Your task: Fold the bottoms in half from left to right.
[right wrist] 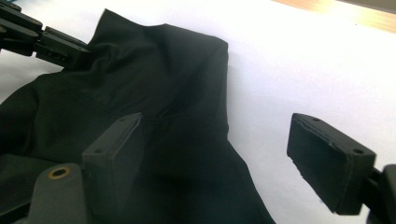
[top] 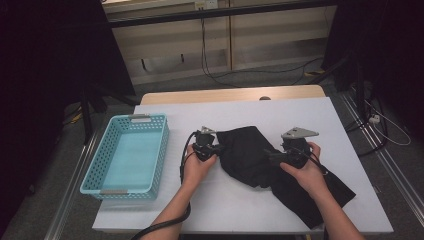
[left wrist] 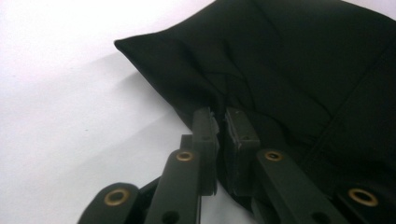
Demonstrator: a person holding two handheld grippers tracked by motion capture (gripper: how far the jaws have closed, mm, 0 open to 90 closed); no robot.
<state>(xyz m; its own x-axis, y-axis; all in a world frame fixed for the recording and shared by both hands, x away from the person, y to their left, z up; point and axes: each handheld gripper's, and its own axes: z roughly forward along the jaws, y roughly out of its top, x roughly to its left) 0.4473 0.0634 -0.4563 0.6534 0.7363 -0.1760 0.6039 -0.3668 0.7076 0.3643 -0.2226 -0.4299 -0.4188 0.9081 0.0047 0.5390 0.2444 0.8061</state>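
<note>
Left claw (left wrist: 221, 122) is clamped on the crumpled black cloth's (top: 255, 155) left edge, anchoring it; right claw (right wrist: 231, 158) gapes above, ready to grab.

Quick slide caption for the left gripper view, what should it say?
Left claw pinched shut on the edge of a black garment lying on the white table.

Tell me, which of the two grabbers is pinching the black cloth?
The left gripper: its jaws are shut on the edge of the black cloth. The right gripper stands wide open over the cloth, gripping nothing.
</note>
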